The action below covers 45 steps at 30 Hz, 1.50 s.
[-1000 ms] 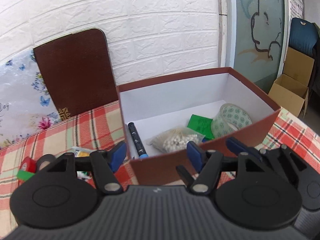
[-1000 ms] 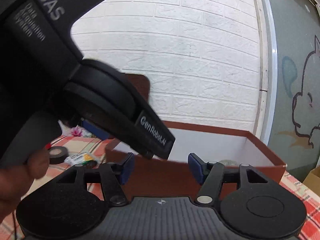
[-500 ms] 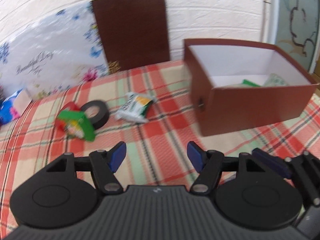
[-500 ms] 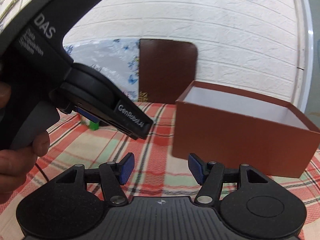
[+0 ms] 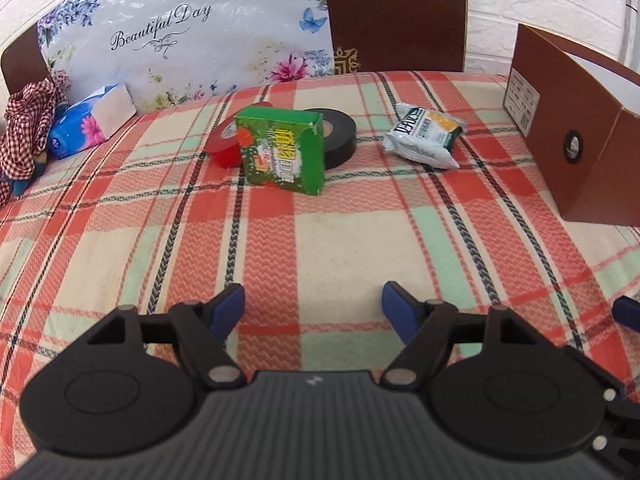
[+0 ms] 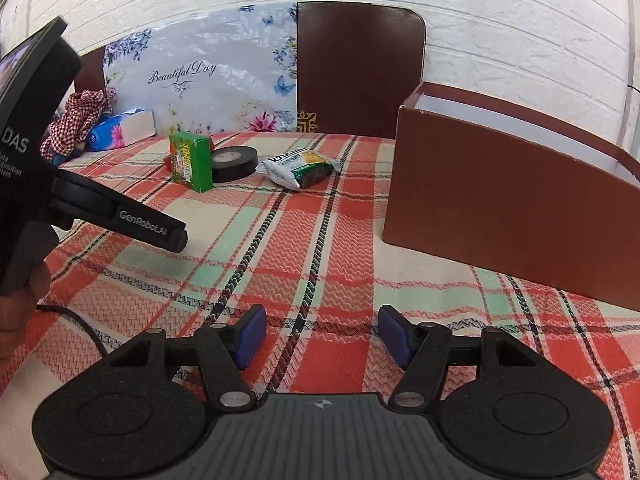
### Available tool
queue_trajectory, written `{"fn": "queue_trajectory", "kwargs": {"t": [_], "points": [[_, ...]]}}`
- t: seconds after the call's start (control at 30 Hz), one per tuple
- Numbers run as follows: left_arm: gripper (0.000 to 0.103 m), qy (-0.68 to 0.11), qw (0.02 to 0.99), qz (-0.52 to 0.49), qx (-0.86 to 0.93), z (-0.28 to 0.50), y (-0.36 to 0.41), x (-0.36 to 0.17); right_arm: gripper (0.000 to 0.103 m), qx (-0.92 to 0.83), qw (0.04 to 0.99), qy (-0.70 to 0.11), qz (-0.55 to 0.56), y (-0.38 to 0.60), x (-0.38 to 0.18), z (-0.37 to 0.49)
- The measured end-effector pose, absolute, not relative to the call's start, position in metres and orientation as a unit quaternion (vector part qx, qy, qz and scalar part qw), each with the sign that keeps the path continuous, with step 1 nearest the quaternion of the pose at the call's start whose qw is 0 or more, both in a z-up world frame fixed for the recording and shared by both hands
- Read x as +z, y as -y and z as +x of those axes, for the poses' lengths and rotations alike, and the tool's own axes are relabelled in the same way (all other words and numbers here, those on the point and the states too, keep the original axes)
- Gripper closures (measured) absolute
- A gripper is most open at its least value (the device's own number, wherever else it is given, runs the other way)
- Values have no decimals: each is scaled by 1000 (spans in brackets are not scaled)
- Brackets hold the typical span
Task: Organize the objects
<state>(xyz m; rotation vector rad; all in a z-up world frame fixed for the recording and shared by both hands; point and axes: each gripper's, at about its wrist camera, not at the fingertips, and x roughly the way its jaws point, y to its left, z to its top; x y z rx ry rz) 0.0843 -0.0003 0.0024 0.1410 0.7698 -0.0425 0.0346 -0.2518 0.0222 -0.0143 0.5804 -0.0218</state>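
A green carton (image 5: 282,154) stands on the plaid tablecloth (image 5: 320,248), with a red tape roll (image 5: 224,144) and a black tape roll (image 5: 338,136) behind it and a white snack packet (image 5: 424,136) to their right. The brown box (image 5: 576,128) stands at the right. My left gripper (image 5: 313,312) is open and empty, well short of the carton. My right gripper (image 6: 320,334) is open and empty over the cloth. The right wrist view shows the carton (image 6: 192,162), black tape (image 6: 234,164), packet (image 6: 300,168), box (image 6: 500,204) and the left gripper's body (image 6: 120,216).
A floral bag (image 5: 192,36) and a dark brown board (image 5: 394,16) lean on the white brick wall. A blue tissue pack (image 5: 92,120) and a checked cloth (image 5: 28,120) lie at the far left of the table.
Both grippers have swung left and pulled back from the brown box. The loose items on the cloth now face the left gripper; the box has shifted to the right edge. Both stay open.
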Motion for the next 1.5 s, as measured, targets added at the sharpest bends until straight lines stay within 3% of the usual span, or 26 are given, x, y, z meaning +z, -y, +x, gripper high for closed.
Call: {"fn": "queue_trajectory", "kwargs": {"t": [0.2, 0.43, 0.57, 0.73, 0.83, 0.87, 0.93, 1.03, 1.13, 1.2, 1.37, 1.43, 1.5], "points": [[18, -360, 931, 65, -12, 92, -23, -1, 38, -14, 956, -291, -28, 246, 18, 38], [3, -326, 939, 41, 99, 109, -123, -12, 39, 21, 955, -292, -50, 224, 22, 66], [3, -311, 942, -68, 104, 106, -171, -15, 39, 52, 963, -251, -87, 193, 44, 103], [3, -300, 947, -55, 96, 104, -161, -16, 34, 84, 965, -200, -146, 148, 70, 165], [3, -294, 948, -81, 92, 102, -169, -17, 52, 83, 953, -224, -188, 130, 60, 210], [3, -292, 948, -87, 92, 101, -171, -17, 70, 89, 948, -236, -192, 128, 56, 219], [3, -289, 948, -95, 91, 101, -175, -17, 71, 92, 947, -237, -197, 125, 51, 220], [3, -285, 948, -108, 87, 100, -178, -17, 80, 137, 938, -222, -228, 124, 50, 186], [3, -281, 949, -119, 83, 99, -181, -16, 72, 166, 918, -209, -293, 123, 37, 138], [3, -280, 949, -120, 82, 99, -181, -16, 47, 190, 909, -215, -303, 126, 30, 112], [5, -296, 945, -123, 69, 101, -179, -11, 38, 190, 921, -239, -241, 136, 34, 103], [16, -300, 941, -152, 22, 103, -175, -4, 36, 179, 927, -252, -210, 136, 34, 113], [17, -298, 942, -152, -9, 108, -159, 6, 36, 174, 932, -270, -170, 138, 35, 127]]}}
